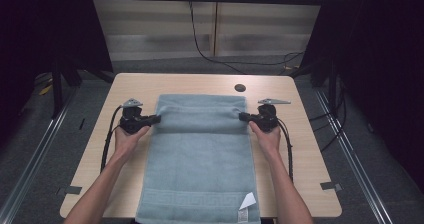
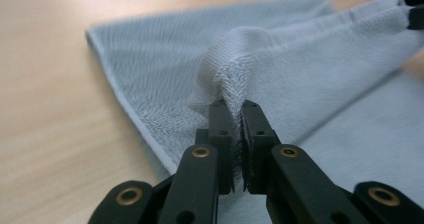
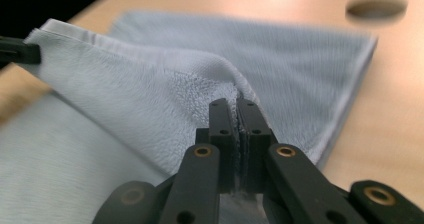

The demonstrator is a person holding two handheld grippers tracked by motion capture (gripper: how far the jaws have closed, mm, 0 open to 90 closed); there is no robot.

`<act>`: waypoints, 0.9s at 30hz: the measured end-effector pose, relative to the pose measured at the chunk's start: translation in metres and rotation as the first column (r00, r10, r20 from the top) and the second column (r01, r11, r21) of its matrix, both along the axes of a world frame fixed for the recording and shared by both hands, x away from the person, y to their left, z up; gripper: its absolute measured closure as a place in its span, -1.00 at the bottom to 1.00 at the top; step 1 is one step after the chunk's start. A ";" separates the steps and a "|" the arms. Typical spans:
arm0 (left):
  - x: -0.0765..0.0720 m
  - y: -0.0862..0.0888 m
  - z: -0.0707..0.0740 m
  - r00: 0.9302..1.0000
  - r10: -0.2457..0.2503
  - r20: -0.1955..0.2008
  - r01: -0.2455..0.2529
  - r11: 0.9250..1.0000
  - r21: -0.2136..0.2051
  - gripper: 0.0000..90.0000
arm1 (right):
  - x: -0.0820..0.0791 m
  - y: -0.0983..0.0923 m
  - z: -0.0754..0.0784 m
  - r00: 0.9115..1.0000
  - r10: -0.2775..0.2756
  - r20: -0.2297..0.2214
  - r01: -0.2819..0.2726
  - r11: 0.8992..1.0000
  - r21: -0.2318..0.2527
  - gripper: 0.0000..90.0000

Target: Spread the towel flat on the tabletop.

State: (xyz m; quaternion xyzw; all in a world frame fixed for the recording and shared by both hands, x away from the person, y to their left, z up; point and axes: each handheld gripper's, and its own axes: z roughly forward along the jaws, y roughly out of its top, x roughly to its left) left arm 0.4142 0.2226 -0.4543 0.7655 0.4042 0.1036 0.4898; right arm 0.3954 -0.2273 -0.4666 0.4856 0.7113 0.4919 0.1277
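A light blue towel (image 1: 200,159) lies lengthwise down the middle of the wooden table (image 1: 290,149), its near end hanging over the front edge with a white label (image 1: 246,204). My left gripper (image 1: 156,119) is shut on the towel's left edge (image 2: 232,84) and lifts it into a raised fold. At the opposite side my right gripper (image 1: 243,116) is shut on the right edge (image 3: 235,86). Between the two the cloth stands up as a ridge across the towel. In each gripper view the black jaws (image 2: 235,109) (image 3: 236,106) pinch terry cloth.
A round dark hole (image 1: 240,88) sits in the table behind the towel's far right corner, seen too in the right gripper view (image 3: 376,6). Black cables trail on the floor beyond the table. Bare wood flanks the towel on both sides.
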 end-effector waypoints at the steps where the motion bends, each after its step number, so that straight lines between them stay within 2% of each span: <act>1: -0.004 0.000 0.007 1.000 -0.001 0.015 0.001 1.000 -0.005 0.90 | -0.005 -0.001 0.014 0.999 0.013 0.035 -0.013 1.000 0.012 0.93; 3: -0.015 0.002 0.024 0.998 -0.009 0.061 0.010 1.000 -0.006 0.90 | -0.013 -0.003 0.035 0.996 0.038 0.085 -0.040 0.999 0.021 0.93; 4: -0.022 0.005 0.034 0.997 -0.011 0.082 0.014 0.999 -0.033 0.90 | -0.018 -0.005 0.046 0.992 0.057 0.111 -0.061 0.997 0.037 0.93; 6: -0.032 0.008 0.048 0.994 -0.019 0.109 0.025 0.998 -0.052 0.90 | -0.030 -0.007 0.068 0.986 0.063 0.151 -0.068 0.997 0.029 0.93; 9: -0.049 0.012 0.073 0.985 -0.048 0.166 0.061 0.996 -0.071 0.90 | -0.045 -0.009 0.095 0.976 0.091 0.199 -0.095 0.995 0.014 0.93; 12: -0.068 0.014 0.097 0.971 -0.063 0.229 0.082 0.994 -0.076 0.90 | -0.062 -0.011 0.118 0.965 0.112 0.238 -0.118 0.993 0.008 0.93; 13: -0.074 0.016 0.103 0.968 -0.068 0.241 0.091 0.992 -0.085 0.90 | -0.069 -0.011 0.124 0.962 0.120 0.244 -0.126 0.992 0.006 0.93; 15: -0.090 0.020 0.109 0.968 -0.067 0.243 0.097 0.989 -0.112 0.90 | -0.084 -0.010 0.133 0.954 0.146 0.264 -0.147 0.989 -0.017 0.93; 16: -0.097 0.021 0.109 0.968 -0.071 0.241 0.105 0.986 -0.128 0.90 | -0.096 -0.008 0.135 0.948 0.164 0.271 -0.163 0.986 -0.025 0.93; 18: -0.115 0.025 0.103 0.962 -0.093 0.255 0.132 0.981 -0.142 0.90 | -0.114 -0.006 0.134 0.941 0.191 0.278 -0.189 0.981 -0.036 0.93; 20: -0.129 0.026 0.090 0.967 -0.114 0.228 0.146 0.981 -0.131 0.90 | -0.135 -0.005 0.125 0.940 0.214 0.267 -0.206 0.977 -0.057 0.93; 23: -0.146 0.024 0.059 0.974 -0.152 0.169 0.170 0.980 -0.099 0.89 | -0.159 -0.005 0.097 0.950 0.236 0.203 -0.228 0.972 -0.062 0.93; 27: -0.163 0.023 0.017 0.977 -0.202 0.070 0.207 0.976 -0.067 0.87 | -0.183 -0.005 0.047 0.962 0.262 0.079 -0.257 0.964 -0.067 0.92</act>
